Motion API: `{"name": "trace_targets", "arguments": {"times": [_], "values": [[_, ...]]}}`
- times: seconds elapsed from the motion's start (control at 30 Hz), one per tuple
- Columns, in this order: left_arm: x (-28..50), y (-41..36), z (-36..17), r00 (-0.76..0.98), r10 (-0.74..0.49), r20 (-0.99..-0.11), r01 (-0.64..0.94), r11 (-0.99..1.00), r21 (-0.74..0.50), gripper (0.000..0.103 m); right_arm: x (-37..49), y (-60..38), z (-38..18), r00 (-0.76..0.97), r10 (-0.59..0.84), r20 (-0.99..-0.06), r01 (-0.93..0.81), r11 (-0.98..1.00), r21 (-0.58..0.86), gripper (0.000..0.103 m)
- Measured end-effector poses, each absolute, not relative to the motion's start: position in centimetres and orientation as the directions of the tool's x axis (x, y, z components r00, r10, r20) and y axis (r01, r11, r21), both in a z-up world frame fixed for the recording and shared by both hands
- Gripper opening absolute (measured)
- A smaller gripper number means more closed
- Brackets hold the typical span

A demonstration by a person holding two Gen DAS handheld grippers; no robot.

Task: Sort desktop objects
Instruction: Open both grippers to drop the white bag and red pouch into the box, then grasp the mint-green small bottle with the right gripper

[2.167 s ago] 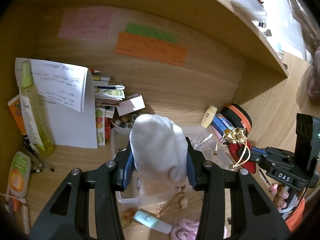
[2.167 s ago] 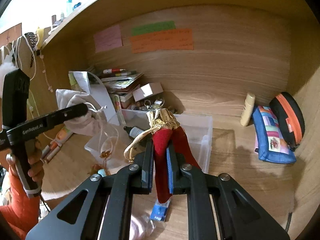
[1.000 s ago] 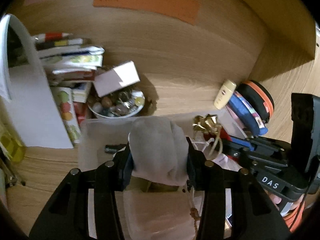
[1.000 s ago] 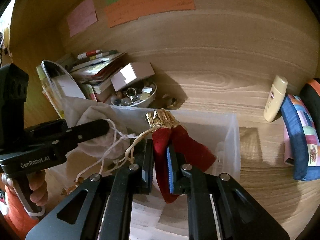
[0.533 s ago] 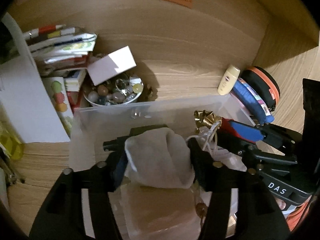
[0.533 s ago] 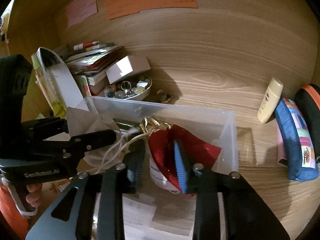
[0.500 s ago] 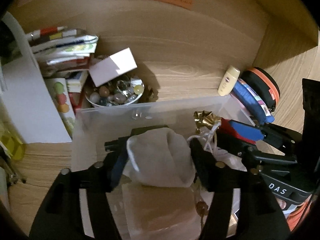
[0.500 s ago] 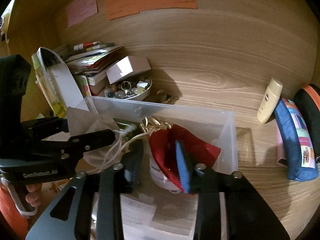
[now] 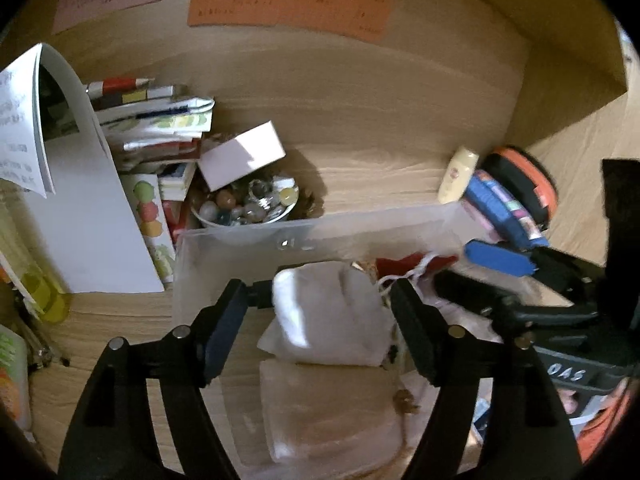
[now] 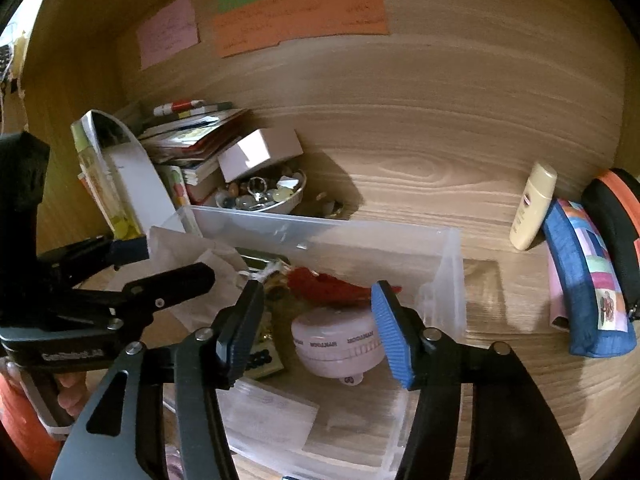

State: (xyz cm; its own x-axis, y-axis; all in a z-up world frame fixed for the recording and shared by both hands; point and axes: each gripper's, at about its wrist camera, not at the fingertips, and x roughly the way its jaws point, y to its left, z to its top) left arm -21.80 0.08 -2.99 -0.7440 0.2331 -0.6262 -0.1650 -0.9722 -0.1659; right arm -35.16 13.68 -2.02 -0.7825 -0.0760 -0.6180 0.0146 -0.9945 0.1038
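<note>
Now both pouches lay released inside the clear bin (image 10: 440, 264): the left gripper (image 9: 320, 320) had let go the white pouch (image 9: 328, 316), the right gripper (image 10: 316, 324) the red pouch (image 10: 332, 284), jaws opening around them. Two items sorted.

Two pouches in the bin (image 10: 448, 264) on the surface (image 10: 460, 184): the cloth pouch (image 9: 332, 316) to the left, the velvet pouch (image 10: 332, 286) right of it, lying over a round case (image 10: 336, 340). Behind the bin sits a bowl of beads (image 10: 268, 196), a small box (image 10: 260, 152) resting on its rim, a stack of books (image 9: 156, 120) to its left. Over on the right a lotion tube (image 10: 532, 208) leans beside two zip cases (image 10: 592, 280), well apart from the bin.
</note>
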Motion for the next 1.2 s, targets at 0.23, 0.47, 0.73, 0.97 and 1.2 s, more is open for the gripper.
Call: {"name": "trace_targets", "arguments": {"times": [0.23, 0.47, 0.73, 0.97, 1.2], "values": [[-19.8, -0.9, -1.9, -0.737, 0.248, -0.628, -0.151, -0.967, -0.205, 0.077, -33.7, 13.1, -0.1, -0.814, -0.043, -0.580, 0.003, -0.997, 0.071, 0.069], [-16.2, -2.9, -0.7, -0.772, 0.212, -0.600, -0.131, -0.976, -0.177, 0.092, -30.1, 12.4, 2.5, -0.844, -0.026, -0.536, -0.001, -0.999, 0.050, 0.083], [-13.3, -4.9, -2.5, -0.750, 0.175, -0.638, -0.116, -0.984, -0.134, 0.093, -25.8, 11.2, 2.4, -0.852, 0.004, -0.523, -0.020, -1.000, 0.024, 0.084], [-11.8, -6.7, -5.8, -0.700, 0.138, -0.700, -0.090, -0.990, -0.105, 0.093, -24.8, 8.9, 0.1, -0.814, -0.046, -0.579, 0.039, -0.999, 0.024, 0.084], [-10.1, -7.4, -7.4, -0.692, 0.123, -0.711, -0.097, -0.992, -0.078, 0.093, -26.3, 4.5, -3.2, -0.721, -0.172, -0.671, 0.197, -0.980, 0.040, 0.081]]}}
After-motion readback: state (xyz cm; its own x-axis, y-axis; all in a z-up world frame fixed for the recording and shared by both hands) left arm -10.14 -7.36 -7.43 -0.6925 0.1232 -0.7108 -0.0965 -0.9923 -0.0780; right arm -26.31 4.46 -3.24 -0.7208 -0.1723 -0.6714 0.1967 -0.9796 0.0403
